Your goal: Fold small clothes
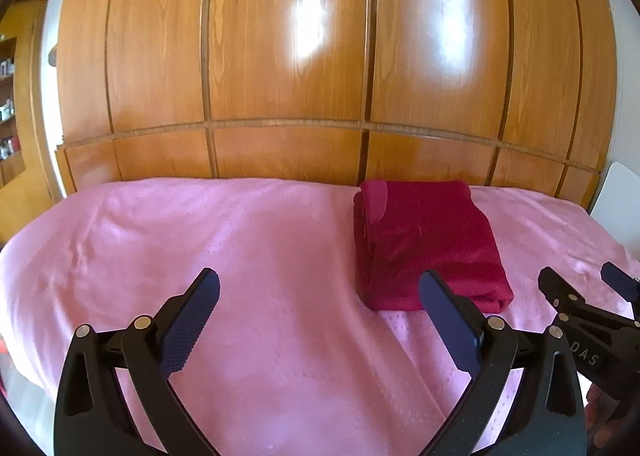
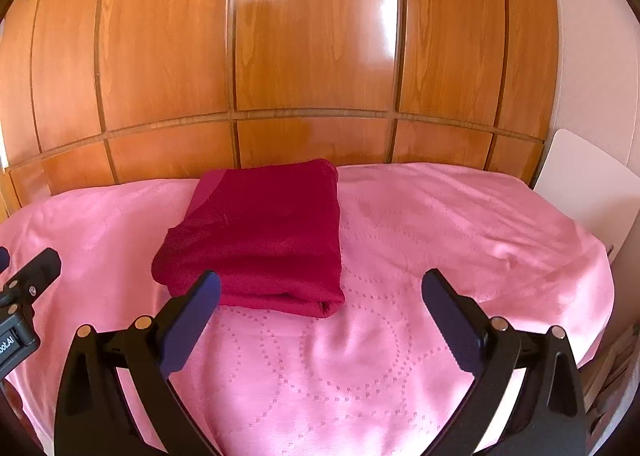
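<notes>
A dark red garment (image 1: 424, 244) lies folded into a neat rectangle on the pink bedspread (image 1: 260, 256), toward the far side near the wardrobe. My left gripper (image 1: 320, 292) is open above the spread, its right finger just in front of the garment's near edge, with nothing held. In the right wrist view the folded garment (image 2: 260, 232) sits ahead and left of my right gripper (image 2: 320, 292), which is open and holds nothing. Its left finger overlaps the garment's near edge. The right gripper (image 1: 584, 288) also shows at the right edge of the left wrist view.
A glossy wooden wardrobe (image 1: 320, 55) stands right behind the bed. A white board (image 2: 580, 191) leans at the bed's far right corner. Shelves (image 1: 8, 95) with small items are at far left. The left gripper's body (image 2: 24, 296) shows at the left edge.
</notes>
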A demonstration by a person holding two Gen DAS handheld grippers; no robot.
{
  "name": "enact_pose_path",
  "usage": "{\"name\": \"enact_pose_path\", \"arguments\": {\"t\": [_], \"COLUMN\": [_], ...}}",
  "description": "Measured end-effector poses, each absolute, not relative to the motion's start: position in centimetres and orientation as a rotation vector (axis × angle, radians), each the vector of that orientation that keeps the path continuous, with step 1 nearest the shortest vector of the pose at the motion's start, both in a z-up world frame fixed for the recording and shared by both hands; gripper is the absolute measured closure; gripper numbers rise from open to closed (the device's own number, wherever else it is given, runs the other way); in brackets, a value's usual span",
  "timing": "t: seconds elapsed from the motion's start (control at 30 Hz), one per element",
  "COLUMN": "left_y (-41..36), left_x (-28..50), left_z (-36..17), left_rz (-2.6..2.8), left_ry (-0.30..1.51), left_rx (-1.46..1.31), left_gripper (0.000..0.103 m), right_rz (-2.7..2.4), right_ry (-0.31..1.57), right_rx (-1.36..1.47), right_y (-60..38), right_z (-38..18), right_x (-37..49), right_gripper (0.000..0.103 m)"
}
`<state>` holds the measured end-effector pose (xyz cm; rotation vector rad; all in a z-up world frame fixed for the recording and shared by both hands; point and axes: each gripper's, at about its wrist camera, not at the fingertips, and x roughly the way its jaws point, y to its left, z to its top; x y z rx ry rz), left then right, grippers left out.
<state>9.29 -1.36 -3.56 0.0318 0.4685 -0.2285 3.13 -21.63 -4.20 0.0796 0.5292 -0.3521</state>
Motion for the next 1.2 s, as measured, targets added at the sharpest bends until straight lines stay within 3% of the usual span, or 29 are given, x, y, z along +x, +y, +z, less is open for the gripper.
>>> {"name": "enact_pose_path", "arguments": {"t": [1.2], "left_y": [-1.08], "left_x": [8.80], "left_z": [-3.82], "left_rz": [-0.217], "left_ry": [0.468], "left_rx": [0.035], "left_gripper": [0.004], "right_rz": [-0.344], "right_ry": [0.549], "right_rx": [0.092], "right_y": [-21.32], "right_z": [-4.49], "right_x": [3.03], "right_gripper": [0.003]}}
